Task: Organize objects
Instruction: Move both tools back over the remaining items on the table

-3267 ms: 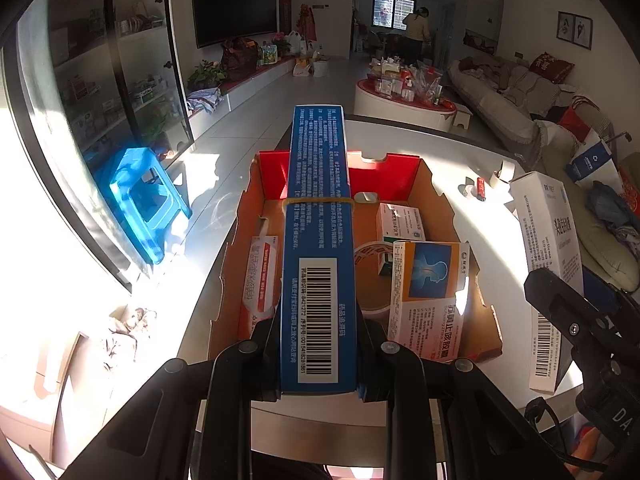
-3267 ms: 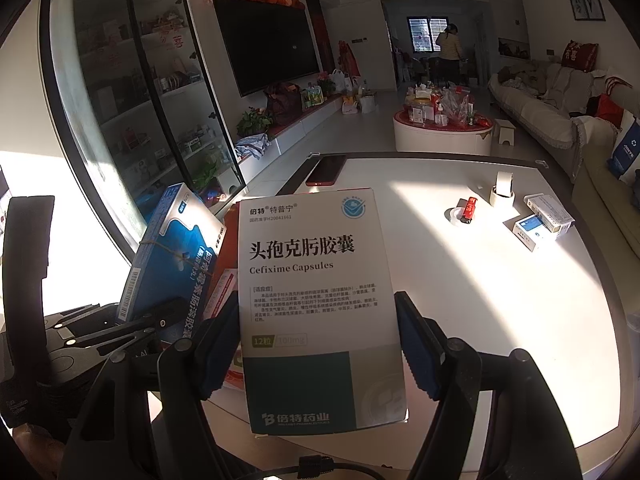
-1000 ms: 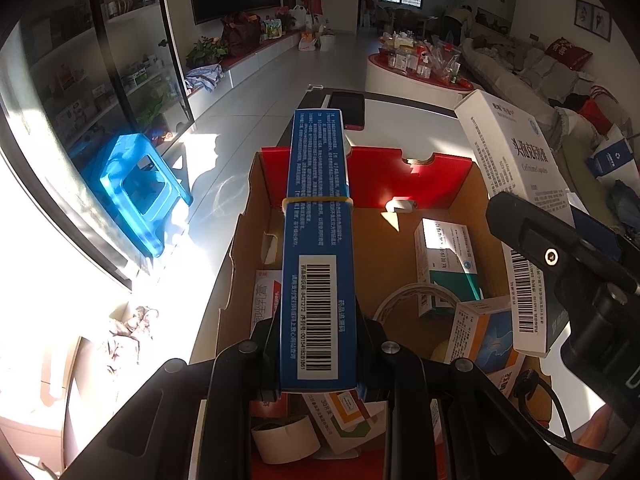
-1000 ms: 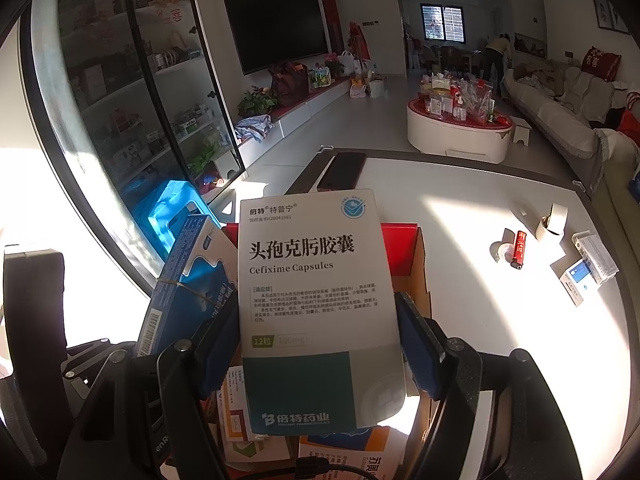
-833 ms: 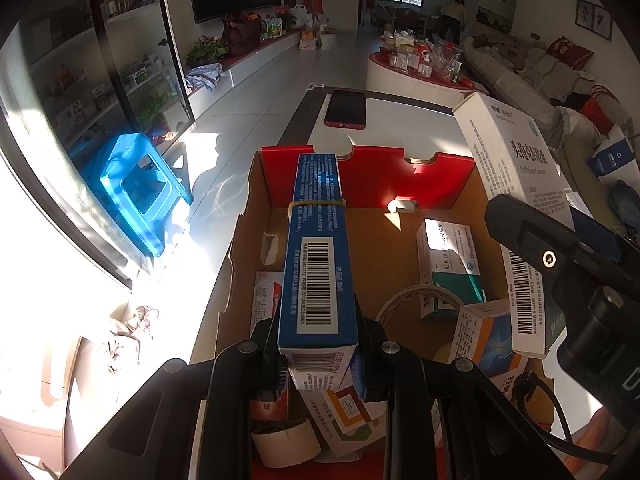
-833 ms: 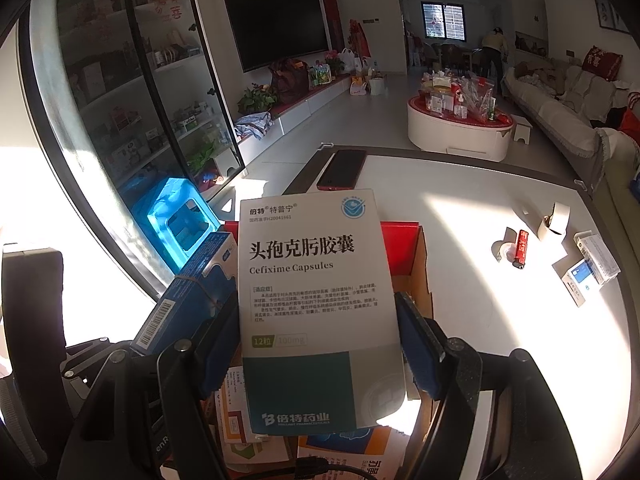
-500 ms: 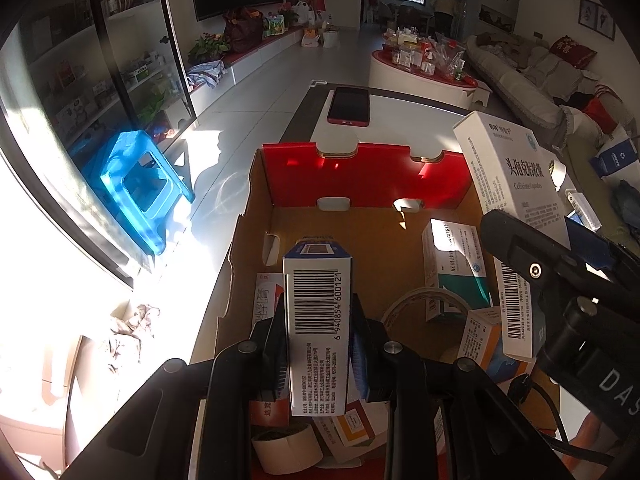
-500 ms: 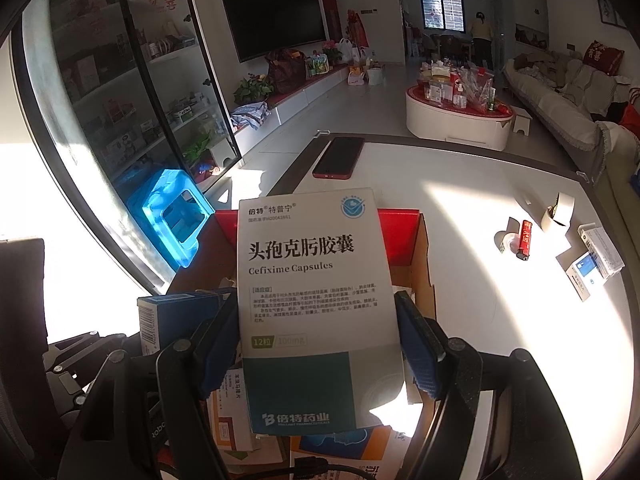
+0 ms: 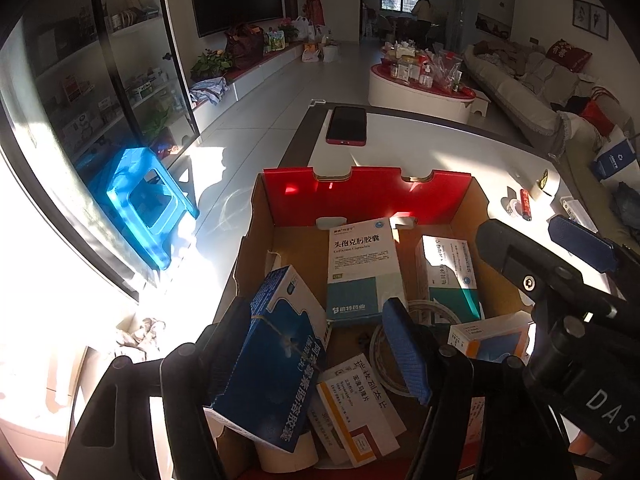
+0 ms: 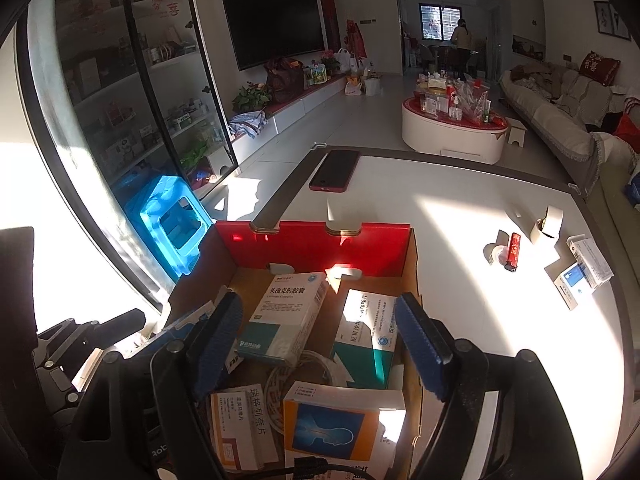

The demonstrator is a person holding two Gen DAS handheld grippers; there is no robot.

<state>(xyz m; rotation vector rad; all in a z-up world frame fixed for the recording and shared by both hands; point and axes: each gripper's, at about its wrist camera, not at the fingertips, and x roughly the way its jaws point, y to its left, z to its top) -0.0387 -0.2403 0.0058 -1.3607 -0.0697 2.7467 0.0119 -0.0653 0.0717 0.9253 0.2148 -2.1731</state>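
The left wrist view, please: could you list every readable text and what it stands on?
"头孢克肟胶囊": white and teal box in the cardboard box.
"DAS": right gripper body.
The blue box and the white and orange box: print too distorted to read.

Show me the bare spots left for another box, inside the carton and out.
Inside the red-walled cardboard carton, bare floor shows only at its back-left corner, beside the white-and-teal medicine box. The front is packed. Outside, the white tabletop lies bare between carton and red lighter.
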